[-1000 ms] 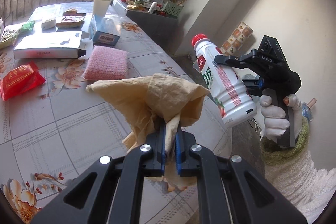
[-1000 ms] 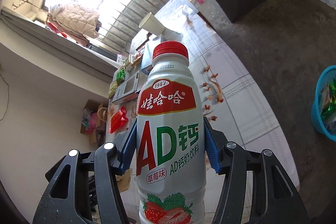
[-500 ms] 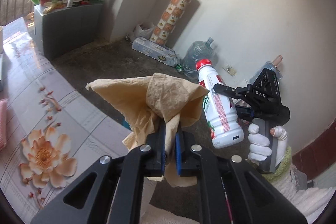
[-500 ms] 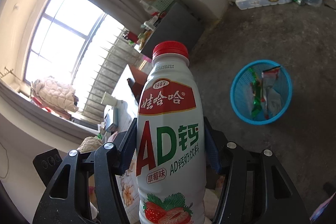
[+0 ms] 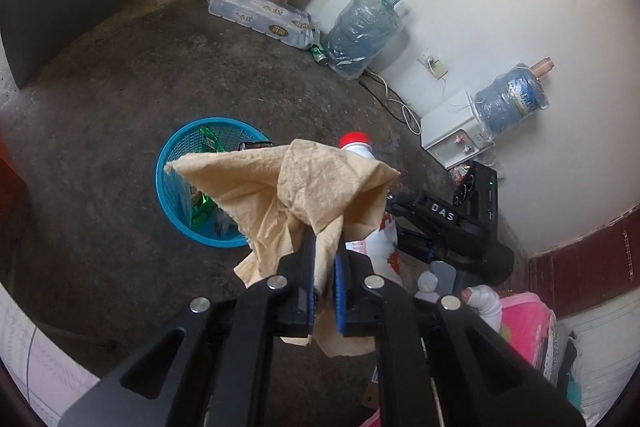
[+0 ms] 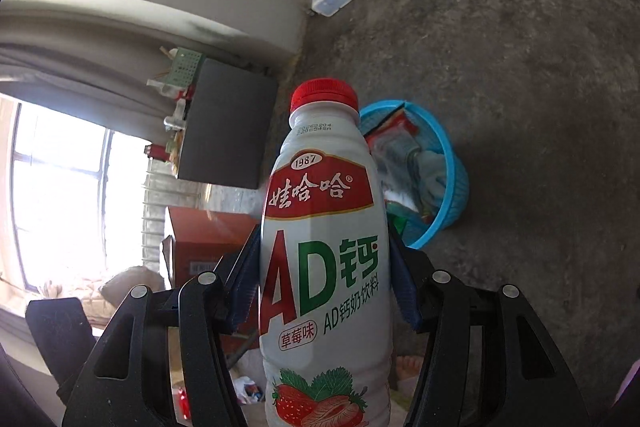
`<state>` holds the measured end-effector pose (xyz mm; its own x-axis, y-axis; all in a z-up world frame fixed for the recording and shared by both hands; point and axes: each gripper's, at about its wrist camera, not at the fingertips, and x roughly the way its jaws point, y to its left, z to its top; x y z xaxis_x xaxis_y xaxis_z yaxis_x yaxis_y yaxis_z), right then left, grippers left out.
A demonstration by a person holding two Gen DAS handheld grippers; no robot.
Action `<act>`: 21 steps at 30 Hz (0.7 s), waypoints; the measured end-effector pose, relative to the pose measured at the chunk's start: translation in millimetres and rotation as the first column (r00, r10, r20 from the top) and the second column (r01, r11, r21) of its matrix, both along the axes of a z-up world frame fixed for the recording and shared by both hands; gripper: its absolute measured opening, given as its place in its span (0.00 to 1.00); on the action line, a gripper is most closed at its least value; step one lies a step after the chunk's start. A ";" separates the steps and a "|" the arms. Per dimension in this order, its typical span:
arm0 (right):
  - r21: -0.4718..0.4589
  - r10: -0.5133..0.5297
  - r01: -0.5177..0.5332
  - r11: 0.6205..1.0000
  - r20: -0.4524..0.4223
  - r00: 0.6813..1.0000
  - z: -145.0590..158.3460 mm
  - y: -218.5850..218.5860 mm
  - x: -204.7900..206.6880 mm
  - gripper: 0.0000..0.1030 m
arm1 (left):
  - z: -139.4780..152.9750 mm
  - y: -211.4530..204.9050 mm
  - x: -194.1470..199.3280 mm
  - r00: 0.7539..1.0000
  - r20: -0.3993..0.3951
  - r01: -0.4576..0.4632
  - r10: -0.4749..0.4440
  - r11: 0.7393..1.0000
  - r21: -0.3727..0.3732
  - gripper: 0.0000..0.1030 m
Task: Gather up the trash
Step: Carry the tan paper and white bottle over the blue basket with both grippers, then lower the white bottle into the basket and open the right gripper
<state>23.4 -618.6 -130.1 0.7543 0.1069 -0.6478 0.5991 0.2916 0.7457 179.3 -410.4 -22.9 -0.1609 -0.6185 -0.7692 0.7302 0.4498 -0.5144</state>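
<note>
Trash in both of my grippers, above the bare concrete floor. Furthest left in my left wrist view stands the blue basket on the floor, already holding green and red wrappers. Just right of it, my left gripper has its jaws pressed nearly together, pinching a crumpled tan paper towel; the towel fans out above the fingers and hides part of the basket's rim. Right again, the bottle's red cap peeks over the towel, and my right gripper shows beside it, gripped by a white-gloved hand. Along the far wall lie a pack of tissue rolls and two wrapped water jugs. In my right wrist view, the right gripper's blue pads clamp the white milk-drink bottle on both sides, holding it upright, cap toward the basket, which sits behind it to the right.
</note>
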 end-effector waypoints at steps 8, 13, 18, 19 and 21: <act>-0.155 -0.131 0.113 0.981 -0.113 0.985 -55.1 -31.0 66.9 0.61 | -27.8 -25.0 16.2 0.999 0.015 0.030 -0.030 0.999 0.042 0.07; -0.129 -0.114 0.091 0.987 -0.183 0.976 -98.6 -37.5 83.3 0.62 | -37.6 -30.7 24.0 0.999 0.011 0.041 -0.041 0.998 0.048 0.07; -0.107 -0.110 0.094 0.990 -0.153 0.982 -105.8 -34.8 60.3 0.62 | -45.9 -43.3 25.8 0.998 0.005 0.055 -0.055 0.997 0.054 0.07; -0.096 -0.110 0.096 0.991 -0.149 0.983 -106.2 -34.3 51.6 0.62 | -47.9 -46.6 24.9 0.998 0.002 0.058 -0.058 0.997 0.057 0.07; -0.077 -0.128 0.118 0.990 -0.134 0.983 -104.0 -31.9 31.8 0.62 | -51.6 -54.6 22.6 0.998 -0.009 0.066 -0.065 0.996 0.060 0.07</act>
<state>55.2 -650.4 -234.1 0.6614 -0.0294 -0.7494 0.7296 0.2570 0.6338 201.9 -465.0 -74.5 -0.2053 -0.5589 -0.8034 0.7554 0.4314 -0.4932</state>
